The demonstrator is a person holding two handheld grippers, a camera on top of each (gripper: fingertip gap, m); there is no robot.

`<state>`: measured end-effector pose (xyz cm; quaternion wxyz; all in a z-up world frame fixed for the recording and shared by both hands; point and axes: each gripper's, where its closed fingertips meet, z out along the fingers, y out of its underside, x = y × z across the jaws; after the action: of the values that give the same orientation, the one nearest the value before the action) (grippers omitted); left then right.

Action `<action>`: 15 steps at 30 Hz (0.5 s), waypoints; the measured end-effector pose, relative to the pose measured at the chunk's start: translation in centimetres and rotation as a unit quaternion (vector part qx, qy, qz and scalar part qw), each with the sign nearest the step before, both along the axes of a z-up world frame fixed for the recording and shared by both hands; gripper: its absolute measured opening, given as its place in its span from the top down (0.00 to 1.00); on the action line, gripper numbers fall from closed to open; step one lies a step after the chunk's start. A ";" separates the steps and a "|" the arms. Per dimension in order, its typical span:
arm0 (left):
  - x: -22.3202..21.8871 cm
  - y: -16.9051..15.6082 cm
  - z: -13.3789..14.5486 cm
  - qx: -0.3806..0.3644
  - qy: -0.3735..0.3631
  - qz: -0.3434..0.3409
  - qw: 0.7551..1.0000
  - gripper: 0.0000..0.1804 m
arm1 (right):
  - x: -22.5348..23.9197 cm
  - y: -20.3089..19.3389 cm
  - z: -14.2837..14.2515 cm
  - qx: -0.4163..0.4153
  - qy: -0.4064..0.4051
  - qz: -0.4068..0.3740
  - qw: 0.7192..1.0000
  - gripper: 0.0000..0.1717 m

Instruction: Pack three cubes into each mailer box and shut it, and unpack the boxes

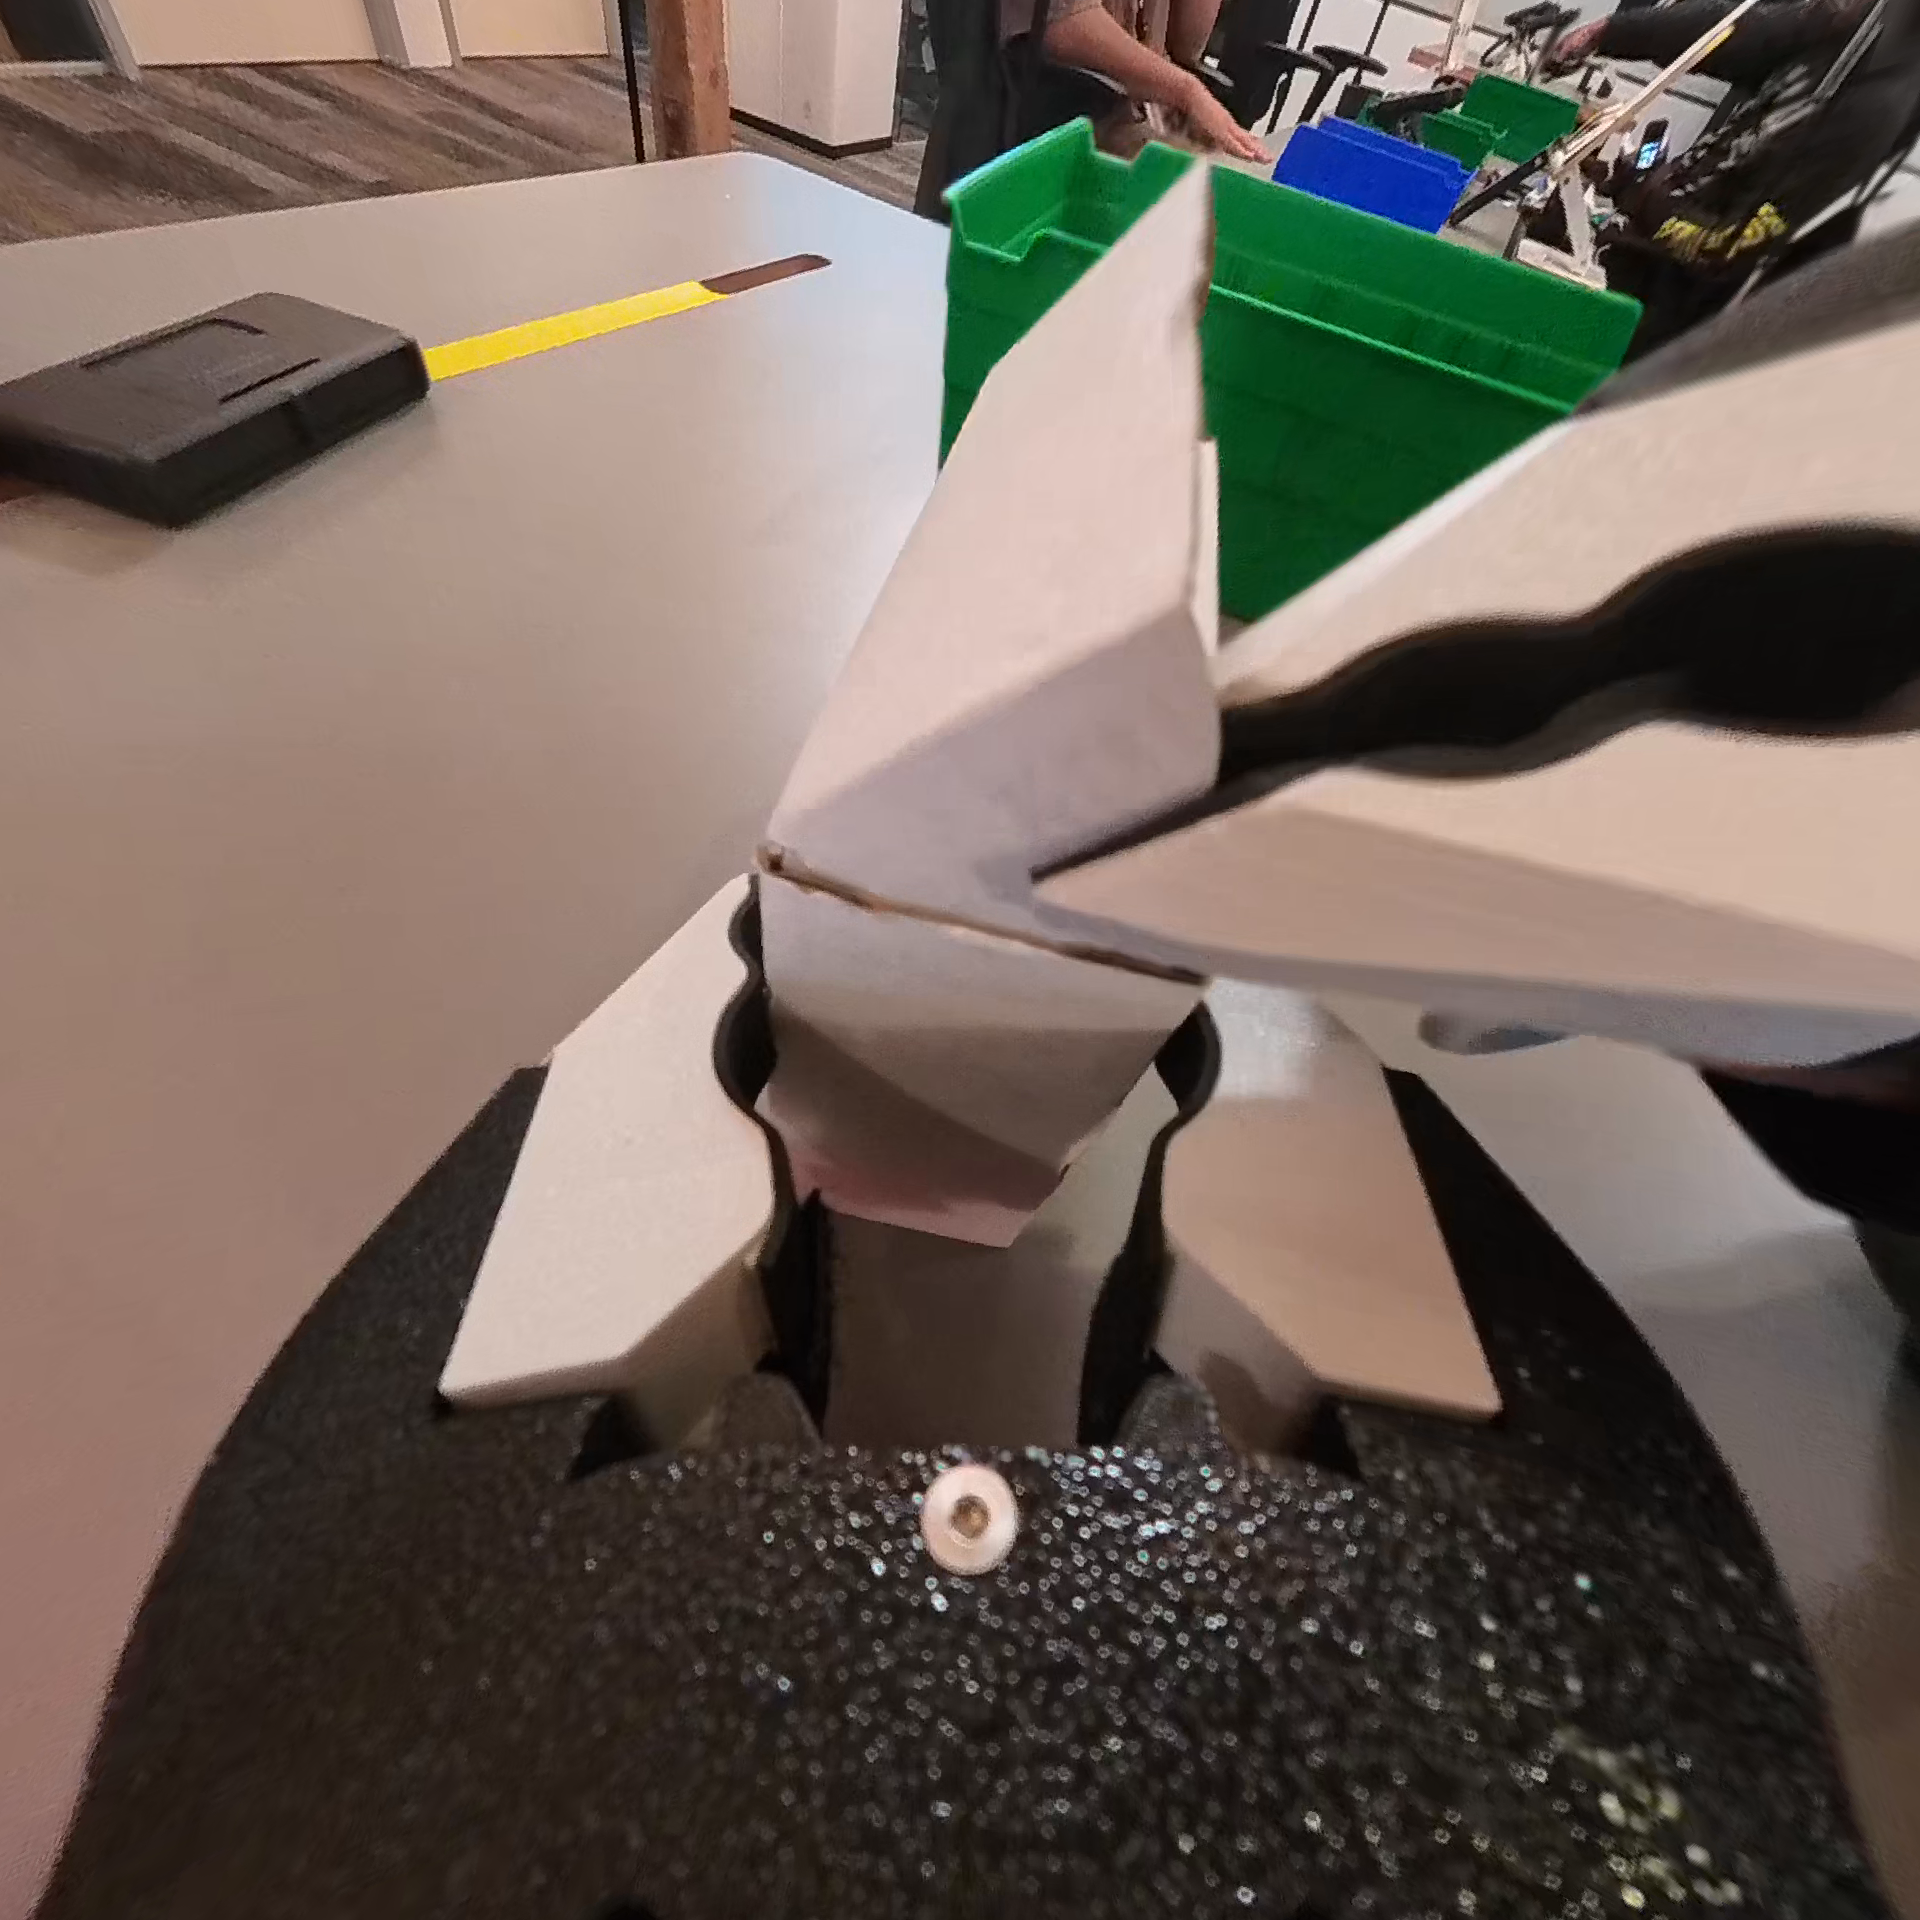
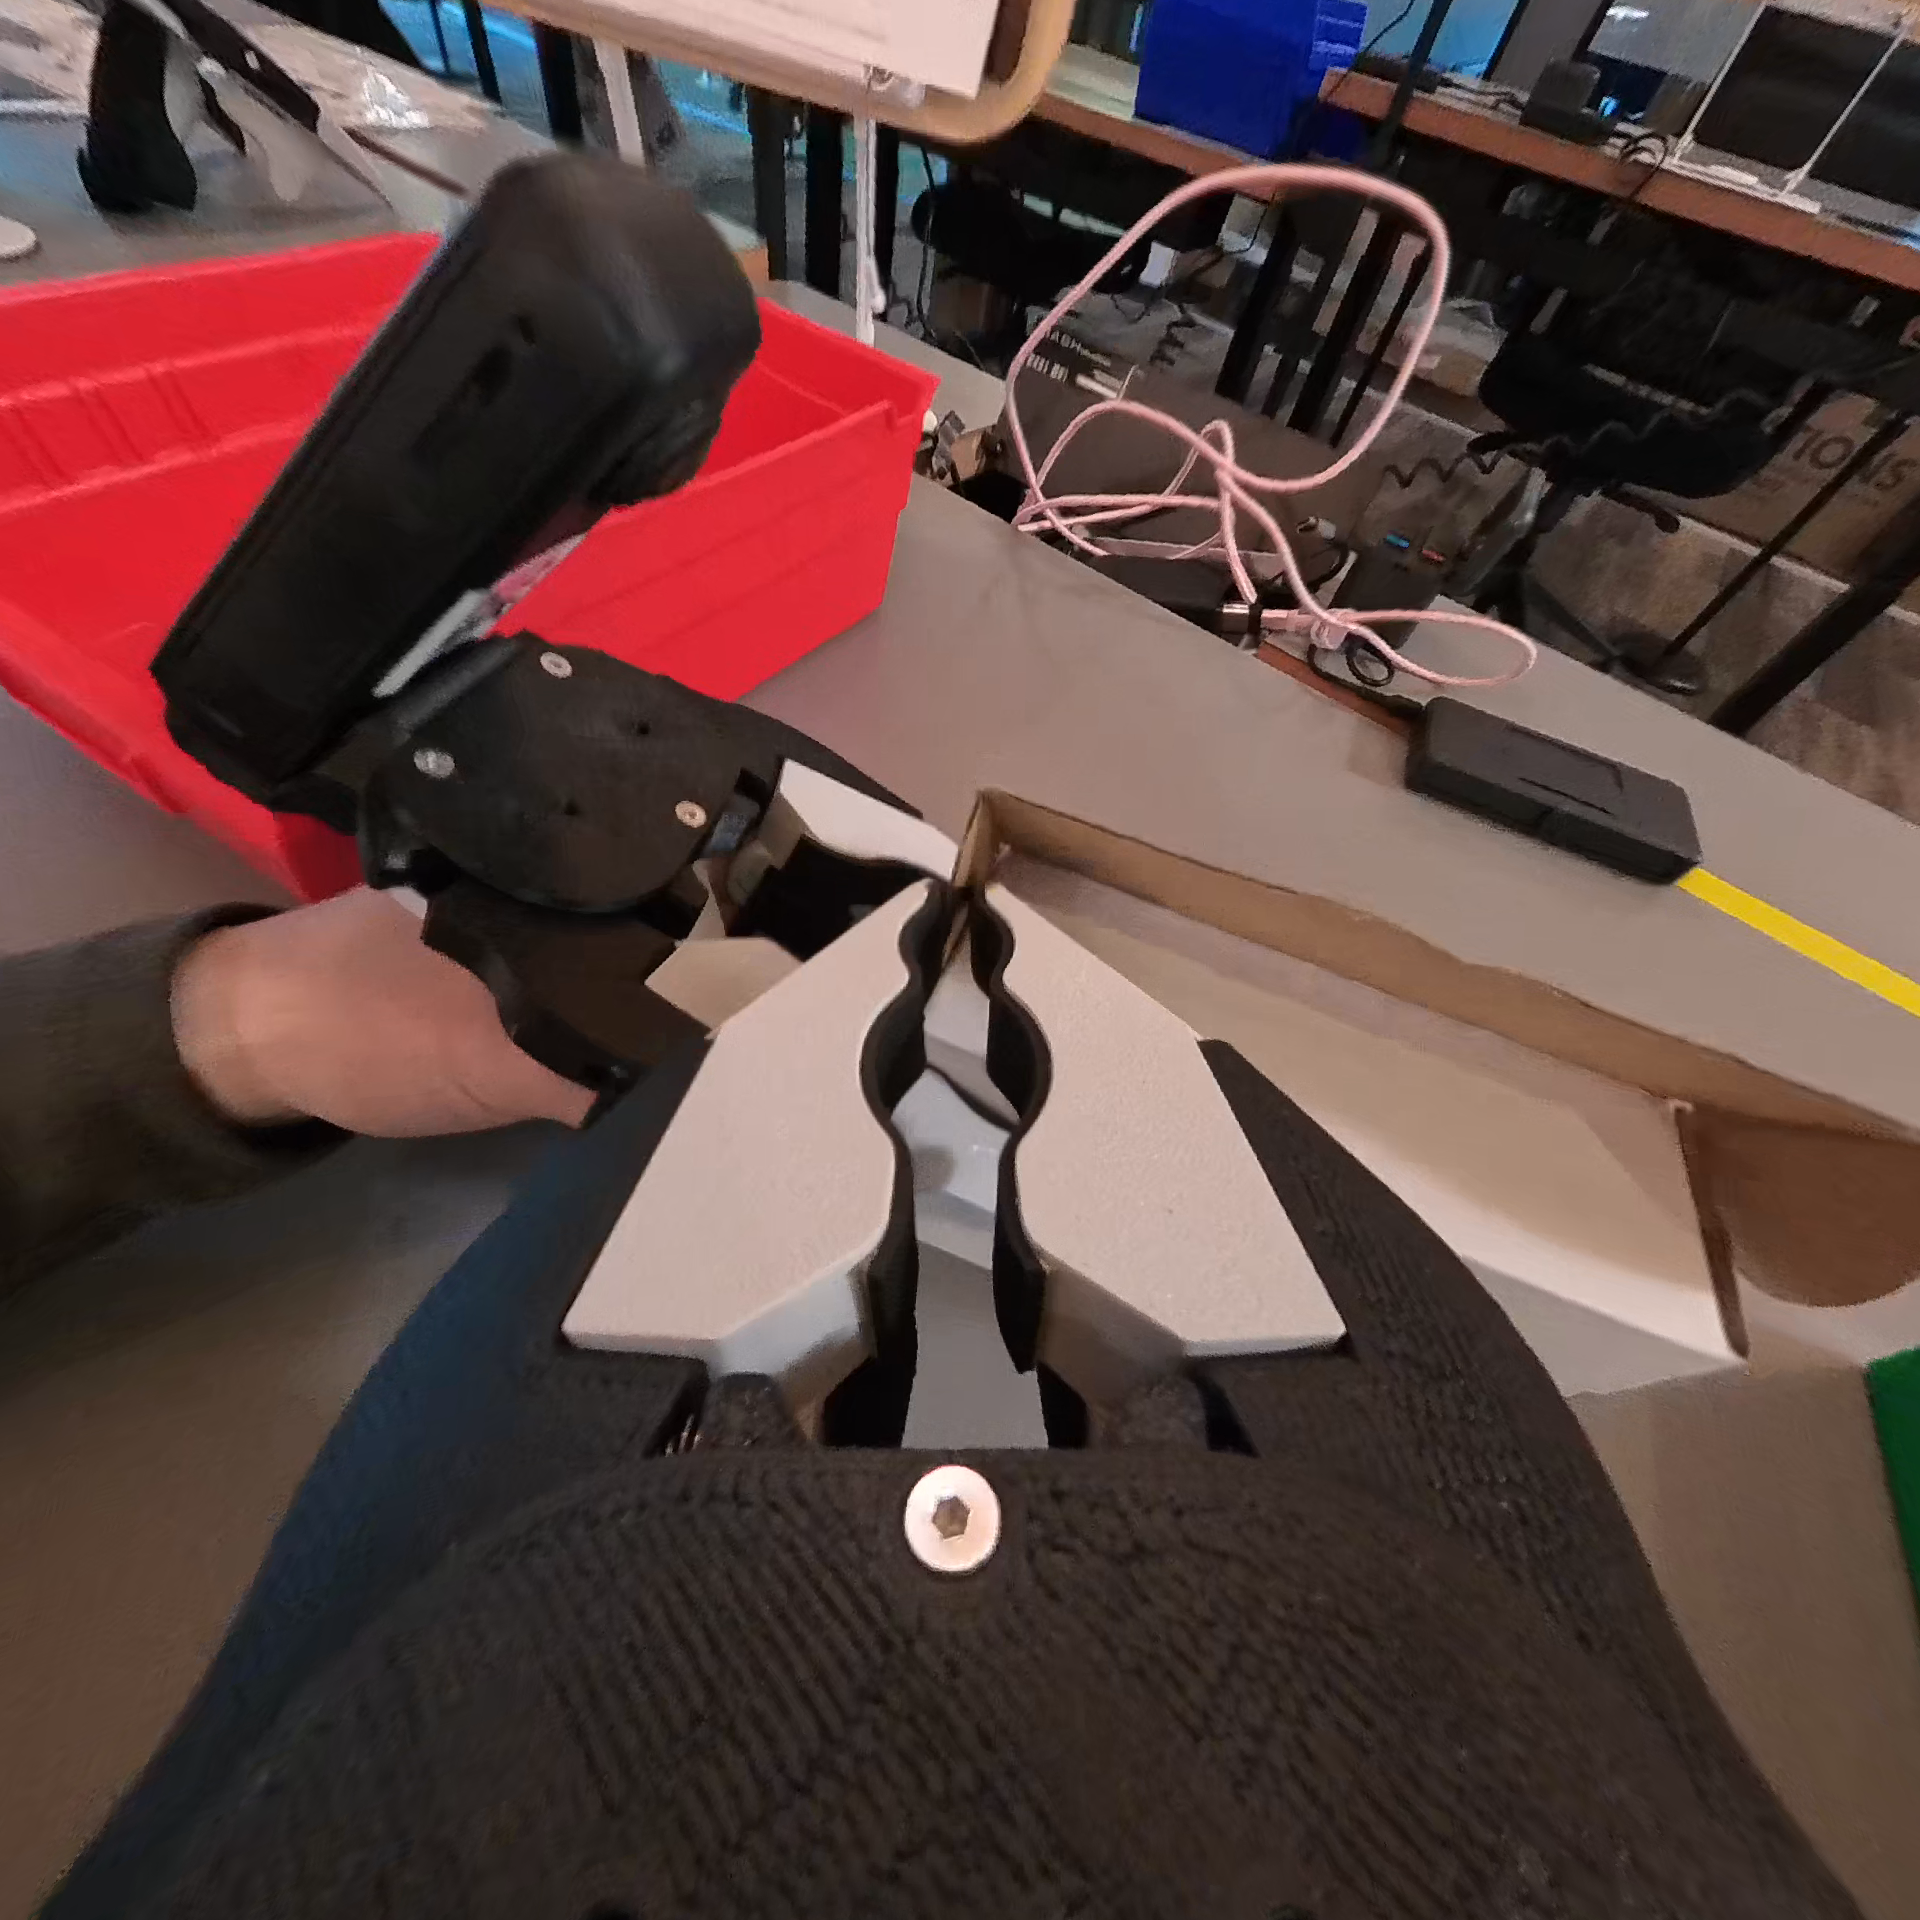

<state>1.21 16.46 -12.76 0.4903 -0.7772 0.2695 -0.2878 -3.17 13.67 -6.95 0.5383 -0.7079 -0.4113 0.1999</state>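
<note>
Left wrist view: the left gripper (image 1: 966,1039), fingers spread wide, braces a corner of the white mailer box (image 1: 966,997) at frame centre; both pads appear to touch its walls. The right gripper (image 1: 1226,727) enters from the right edge; a green bin (image 1: 1351,416) stands behind.

Right wrist view: the right gripper (image 2: 961,914) pinches the lid's corner flap (image 2: 982,831) at frame centre. The lid is partly raised, so closing or opening looks unfinished; no cubes are visible. A red bin (image 2: 727,520) sits upper left.
</note>
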 end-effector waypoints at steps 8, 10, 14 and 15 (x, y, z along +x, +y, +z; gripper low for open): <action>0.0 0.0 0.0 0.001 0.000 -0.003 1.000 0.59 | 4.0 -0.3 4.5 0.059 0.089 -0.013 0.994 1.00; 0.0 0.0 0.0 0.001 0.000 -0.003 1.000 0.59 | 7.6 1.6 6.8 0.098 0.108 -0.067 0.987 1.00; 0.0 0.0 0.0 0.000 0.000 -0.004 1.000 0.59 | 12.4 5.9 5.9 0.075 0.065 -0.130 0.987 0.97; 0.0 0.0 0.0 0.000 0.000 -0.004 1.000 0.59 | 13.0 6.6 4.9 0.062 0.044 -0.130 0.989 0.92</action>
<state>1.23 16.45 -12.80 0.4892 -0.7763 0.2726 -0.2894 9.79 20.26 -2.04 0.6202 -0.7110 -0.3035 0.1331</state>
